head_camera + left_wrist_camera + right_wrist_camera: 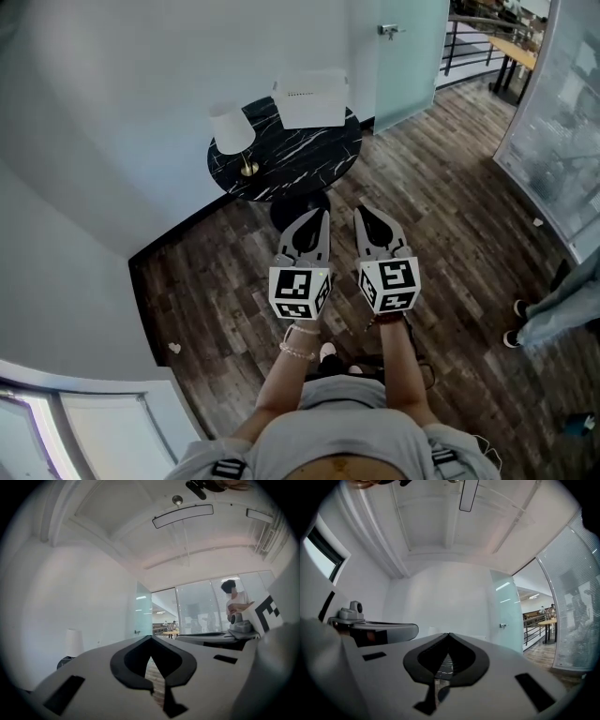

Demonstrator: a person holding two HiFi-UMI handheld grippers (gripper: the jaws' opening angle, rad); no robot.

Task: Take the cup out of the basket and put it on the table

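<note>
A white basket (312, 100) stands at the far edge of a round black marble table (291, 159). No cup shows in any view; the basket's inside is hidden. My left gripper (324, 215) and right gripper (357, 211) are held side by side above the wood floor, short of the table, both pointing toward it. In the left gripper view the left gripper (150, 637) has its jaws meeting at the tip with nothing between them. The right gripper (449, 634) looks the same in the right gripper view: shut and empty.
A white lamp (232, 129) stands on the table's left side. A frosted glass door (408, 56) is behind the table, a glass partition (553, 112) to the right. A person's legs (553, 300) stand at the right edge. White walls curve along the left.
</note>
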